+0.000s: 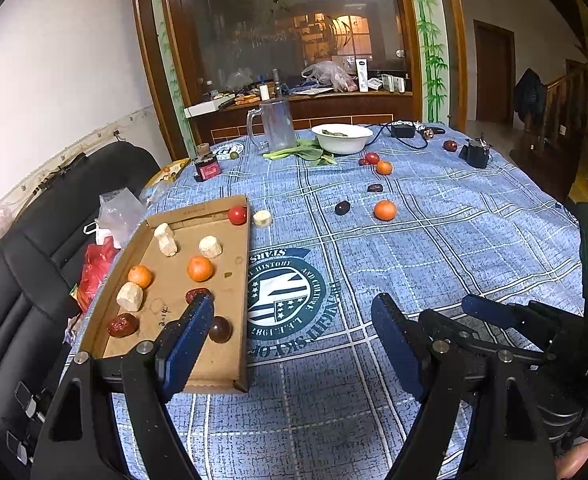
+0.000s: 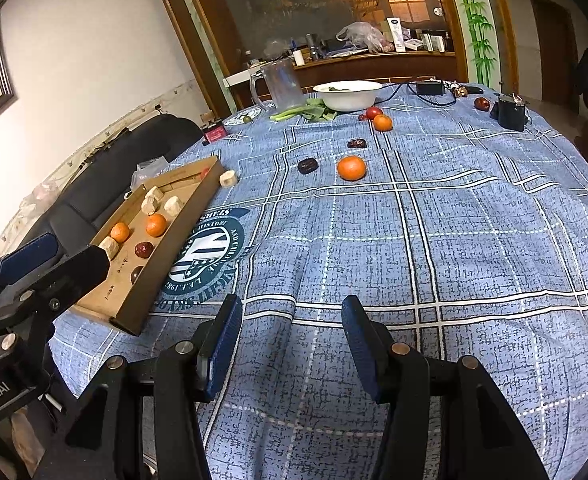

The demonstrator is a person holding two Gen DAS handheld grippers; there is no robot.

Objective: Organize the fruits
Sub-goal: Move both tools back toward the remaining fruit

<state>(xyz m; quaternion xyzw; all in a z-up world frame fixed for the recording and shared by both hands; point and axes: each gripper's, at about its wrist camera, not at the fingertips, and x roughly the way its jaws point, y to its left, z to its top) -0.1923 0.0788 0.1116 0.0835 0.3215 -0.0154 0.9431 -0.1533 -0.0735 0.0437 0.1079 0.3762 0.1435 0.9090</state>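
A cardboard tray (image 1: 218, 360) lies on the left of the table. It holds two oranges (image 1: 200, 268), several banana pieces (image 1: 210, 246), red dates (image 1: 123, 325), a dark plum (image 1: 220, 329) and a tomato (image 1: 237, 215). One banana piece (image 2: 228, 179) sits just outside its far corner. Loose on the blue cloth are an orange (image 2: 351, 168), a dark date (image 2: 308, 166), another date (image 2: 357, 143), a farther orange (image 2: 382, 122) beside a tomato (image 2: 374, 112), and a red fruit (image 2: 482, 103). My left gripper (image 1: 294, 312) hangs open and empty beside the tray's near end. My right gripper (image 2: 292, 308) is open and empty over bare cloth.
At the far side stand a white bowl (image 1: 342, 138), a glass mug (image 1: 278, 124) and leafy greens (image 1: 306, 154). A black device (image 1: 476, 152) and a charger with cable (image 1: 402, 130) sit far right. A black chair (image 1: 54, 240) with bags flanks the left edge.
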